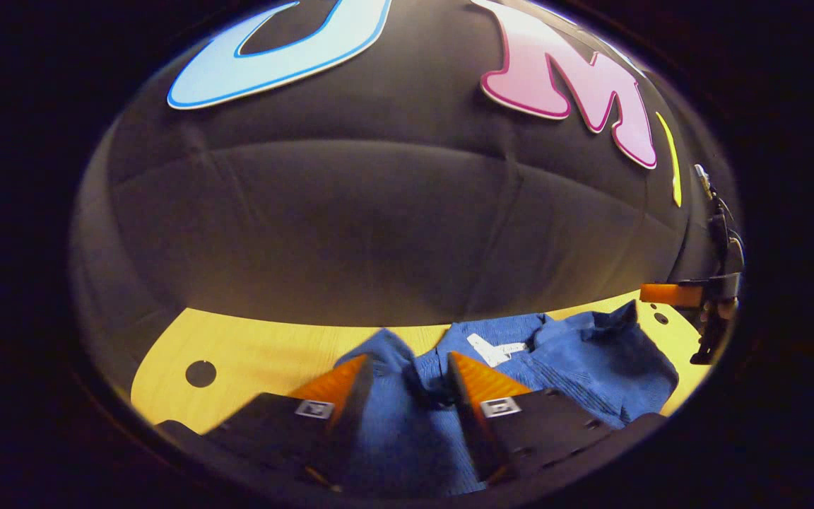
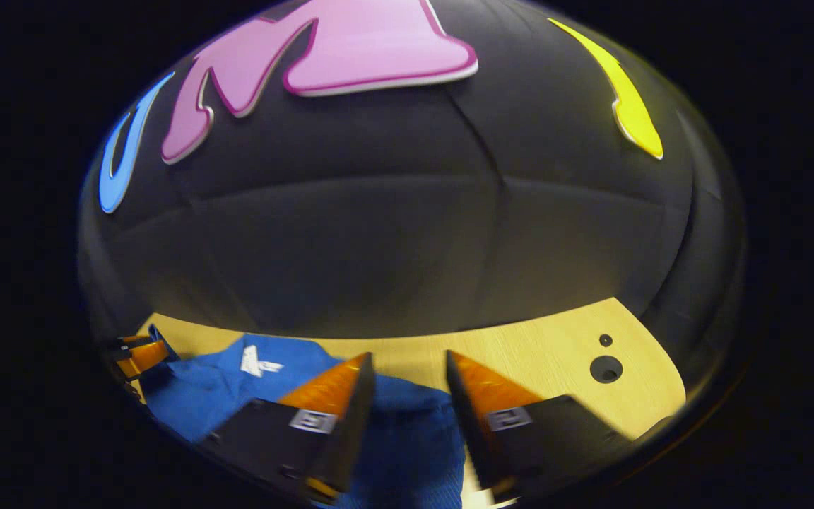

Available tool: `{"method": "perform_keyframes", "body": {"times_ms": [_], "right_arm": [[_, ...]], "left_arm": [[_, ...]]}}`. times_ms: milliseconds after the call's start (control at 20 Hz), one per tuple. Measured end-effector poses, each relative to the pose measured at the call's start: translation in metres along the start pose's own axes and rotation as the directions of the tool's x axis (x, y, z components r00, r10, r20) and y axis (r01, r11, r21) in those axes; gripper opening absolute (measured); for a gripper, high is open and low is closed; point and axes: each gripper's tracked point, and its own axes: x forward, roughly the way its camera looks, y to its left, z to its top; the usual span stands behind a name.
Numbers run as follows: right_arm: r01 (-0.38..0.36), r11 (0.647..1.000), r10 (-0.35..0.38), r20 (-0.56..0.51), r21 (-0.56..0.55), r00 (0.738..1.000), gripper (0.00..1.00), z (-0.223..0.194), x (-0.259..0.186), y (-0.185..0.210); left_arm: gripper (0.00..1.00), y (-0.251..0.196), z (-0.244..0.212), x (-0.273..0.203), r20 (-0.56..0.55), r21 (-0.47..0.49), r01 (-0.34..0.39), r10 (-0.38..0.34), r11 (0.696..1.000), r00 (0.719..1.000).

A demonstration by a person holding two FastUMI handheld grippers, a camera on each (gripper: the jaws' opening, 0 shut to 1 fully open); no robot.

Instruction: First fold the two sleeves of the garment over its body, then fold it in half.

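- The left gripper (image 1: 410, 367) is standing wide apart, its two fingers splayed with a clear gap between the tips, and nothing is being pinched between them.
- Blue cloth of the garment (image 1: 576, 360) is showing through that gap — the fingers are hanging over it, but whether they are touching the fabric I cannot tell.
- In the left gripper view the garment is lying rumpled on the pale wooden table (image 1: 266, 353), stretching from under the fingers off to the right, with the collar and its white label (image 1: 493, 348) lying just beyond the right-hand fingertip.
- A raised fold of the cloth is poking up just beyond the left-hand fingertip.
- At the far right edge of that view the right gripper (image 1: 665, 294) is showing side-on, above the garment's far end; from there its opening is hard to judge.
- In the right gripper view the right gripper (image 2: 407, 367) is also spread wide, jaws well apart and holding nothing.
- Its left-hand finger is hanging over the blue garment (image 2: 202, 392), while its right-hand finger is hanging over bare table (image 2: 555, 353); the cloth's edge is running down between the two.
- The white label (image 2: 257, 363) is lying to the left of these fingers, on the flatter part of the garment.
- The left gripper (image 2: 140, 353) is peeking in at the far left edge of the right gripper view, beside the garment's other end.
- Round dark holes (image 2: 605, 368) are dotting the table to the right — well apart from the cloth.
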Motion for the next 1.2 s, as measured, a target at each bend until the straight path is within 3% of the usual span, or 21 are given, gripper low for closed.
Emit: {"method": "perform_keyframes", "body": {"times_ms": [100,150,200,300,350,550,700,900,1100,1200], "right_arm": [[0.002,1.000,-0.003,-0.006,-0.023,1.000,0.97,-0.004,0.001,-0.001],[0.007,0.999,-0.007,-0.003,-0.038,1.000,0.91,-0.002,-0.006,0.000],[0.006,0.999,-0.006,0.018,-0.046,1.000,0.98,0.004,-0.015,0.002],[0.006,0.998,-0.001,0.083,-0.062,0.997,0.94,0.024,-0.036,0.009],[0.009,0.997,-0.001,0.108,-0.074,0.994,0.98,0.031,-0.048,0.009],[0.037,0.995,-0.017,0.202,-0.094,0.979,0.98,0.053,-0.104,0.014],[0.063,0.993,-0.036,0.259,-0.097,0.965,0.98,0.063,-0.164,0.017],[0.060,0.993,-0.021,0.363,-0.097,0.932,0.97,0.069,-0.257,0.035],[0.028,0.997,0.008,0.450,-0.074,0.893,0.96,0.078,-0.355,0.056],[0.033,0.996,0.006,0.451,-0.080,0.893,0.96,0.070,-0.390,0.062]], "left_arm": [[0.83,0.006,-0.010,-0.008,-0.038,-0.008,-0.051,0.051,0.999,0.998],[0.84,0.004,-0.012,-0.013,-0.049,-0.025,-0.058,0.057,0.998,0.997],[0.84,0.002,-0.008,-0.020,-0.037,-0.037,-0.061,0.060,0.997,0.998],[0.84,-0.005,0.002,-0.039,0.005,-0.034,-0.062,0.062,0.998,0.998],[0.84,-0.008,0.011,-0.049,0.030,-0.017,-0.063,0.063,0.998,0.998],[0.84,-0.034,0.036,-0.107,0.108,0.008,-0.018,0.017,1.000,0.994],[0.84,-0.035,0.046,-0.163,0.203,0.009,-0.082,0.078,0.997,0.976],[0.83,-0.043,0.034,-0.248,0.294,0.051,-0.112,0.092,0.992,0.951],[0.82,-0.071,0.020,-0.343,0.375,-0.045,-0.002,0.018,0.999,0.927],[0.81,-0.071,0.017,-0.388,0.404,-0.051,-0.009,0.029,0.999,0.914]]}}
